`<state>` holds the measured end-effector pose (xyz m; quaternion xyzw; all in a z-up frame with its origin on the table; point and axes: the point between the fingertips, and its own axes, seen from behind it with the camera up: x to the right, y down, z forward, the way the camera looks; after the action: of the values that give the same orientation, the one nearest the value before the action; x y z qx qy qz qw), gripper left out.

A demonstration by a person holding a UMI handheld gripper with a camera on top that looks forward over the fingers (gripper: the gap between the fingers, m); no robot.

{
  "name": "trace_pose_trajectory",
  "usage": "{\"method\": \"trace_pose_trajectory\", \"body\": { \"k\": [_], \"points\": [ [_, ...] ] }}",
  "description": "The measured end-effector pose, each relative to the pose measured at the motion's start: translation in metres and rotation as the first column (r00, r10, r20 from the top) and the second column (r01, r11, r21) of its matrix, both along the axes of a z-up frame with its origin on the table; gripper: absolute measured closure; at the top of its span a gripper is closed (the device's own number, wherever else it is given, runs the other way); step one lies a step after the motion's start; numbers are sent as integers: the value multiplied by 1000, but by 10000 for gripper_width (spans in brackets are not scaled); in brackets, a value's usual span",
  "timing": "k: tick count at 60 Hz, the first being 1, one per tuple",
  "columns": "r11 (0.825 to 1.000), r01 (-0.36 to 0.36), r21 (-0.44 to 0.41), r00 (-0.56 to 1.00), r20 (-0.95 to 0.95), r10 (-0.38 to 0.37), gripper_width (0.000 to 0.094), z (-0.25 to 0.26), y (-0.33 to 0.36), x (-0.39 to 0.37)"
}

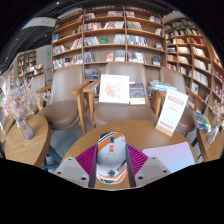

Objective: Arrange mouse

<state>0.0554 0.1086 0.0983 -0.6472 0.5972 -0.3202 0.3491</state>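
Observation:
A white mouse [111, 155] with orange and black stripes sits between my two fingers, held above a round wooden table [140, 133]. My gripper [111, 160] is shut on the mouse, with the magenta pads [87, 160] pressing on both of its sides. The mouse points away from me, with its wheel at the far end.
A white sheet [170, 156] lies on the table to the right of the fingers. A standing card [171, 111] is at the table's far right. Chairs [62, 106], a display table with books [114, 89], bookshelves [110, 40] and a flower vase [22, 112] stand beyond.

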Motion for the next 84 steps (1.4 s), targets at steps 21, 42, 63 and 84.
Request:
{"method": "trace_pose_trajectory", "body": {
  "k": [21, 42, 63, 84],
  "points": [
    [982, 155, -112, 987, -22, -158, 480, -27, -221, 4],
    [988, 157, 1, 981, -114, -156, 422, -108, -256, -5],
    [983, 181, -31, 983, 11, -181, 82, -6, -232, -85],
    [990, 127, -54, 991, 59, -124, 80, 40, -174, -246]
  ]
}}
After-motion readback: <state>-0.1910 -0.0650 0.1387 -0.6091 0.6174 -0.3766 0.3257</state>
